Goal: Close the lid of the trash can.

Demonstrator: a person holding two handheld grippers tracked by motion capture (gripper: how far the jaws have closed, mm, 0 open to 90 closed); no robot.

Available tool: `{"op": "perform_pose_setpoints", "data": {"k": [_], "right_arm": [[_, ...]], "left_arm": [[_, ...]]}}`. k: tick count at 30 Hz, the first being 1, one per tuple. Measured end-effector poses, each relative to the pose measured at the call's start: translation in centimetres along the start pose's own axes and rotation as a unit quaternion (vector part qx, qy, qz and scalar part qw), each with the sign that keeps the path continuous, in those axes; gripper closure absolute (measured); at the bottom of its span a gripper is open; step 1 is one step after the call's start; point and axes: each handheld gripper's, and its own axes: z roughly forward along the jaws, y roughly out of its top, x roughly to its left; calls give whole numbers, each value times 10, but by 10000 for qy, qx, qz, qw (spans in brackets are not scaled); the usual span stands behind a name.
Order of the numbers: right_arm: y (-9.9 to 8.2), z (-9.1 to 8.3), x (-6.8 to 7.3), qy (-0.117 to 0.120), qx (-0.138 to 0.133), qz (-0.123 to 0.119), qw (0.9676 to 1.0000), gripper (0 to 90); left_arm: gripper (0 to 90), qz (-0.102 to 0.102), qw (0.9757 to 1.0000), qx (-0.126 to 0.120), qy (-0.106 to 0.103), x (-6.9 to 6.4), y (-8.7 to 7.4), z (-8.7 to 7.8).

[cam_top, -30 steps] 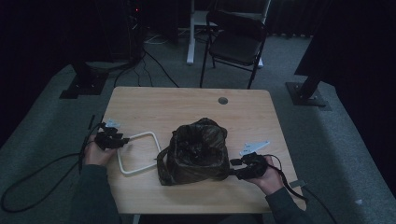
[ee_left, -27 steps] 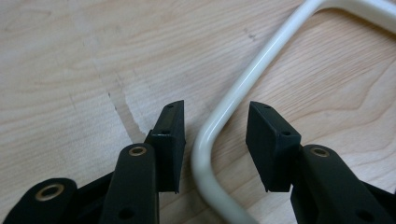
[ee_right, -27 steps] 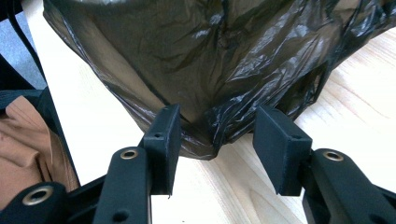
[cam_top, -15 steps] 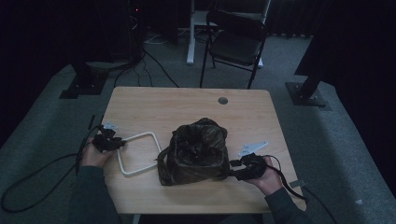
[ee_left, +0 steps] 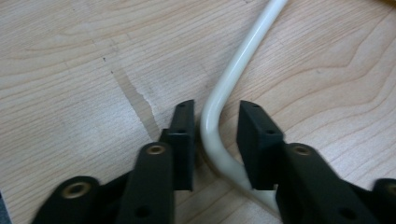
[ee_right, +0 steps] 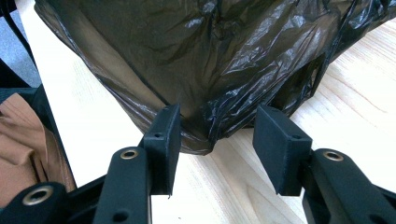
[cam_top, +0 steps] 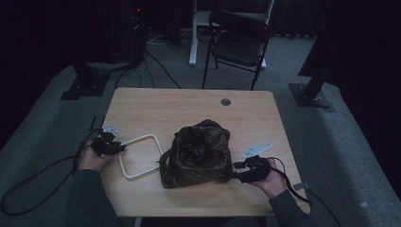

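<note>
With our left gripper open astride the stiff white frame's corner and our right gripper open at the bin, its limp, slippery black bag needs pinching at a fold.

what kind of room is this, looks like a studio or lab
Probably a lab or recording room, not a home: a lone wooden table stands on grey carpet, a folding chair sits behind it, and cables run across the floor past dark stand bases.
</note>
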Motion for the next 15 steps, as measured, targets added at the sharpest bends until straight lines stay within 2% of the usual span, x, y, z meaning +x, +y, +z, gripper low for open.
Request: {"op": "perform_pose_setpoints", "data": {"k": [3,8,15], "right_arm": [[0,0,1,4,8,-11,10000,513],[0,0,1,1,7,-10,10000,513],[-1,-2,-1,0,-35,10,10000,514]], "left_arm": [[747,-13,10000,31,-6,-1,1,0],[771,177,9997,85,176,-7,3,0],[776,-24,9999,-64,106,0,-3,-2]]}}
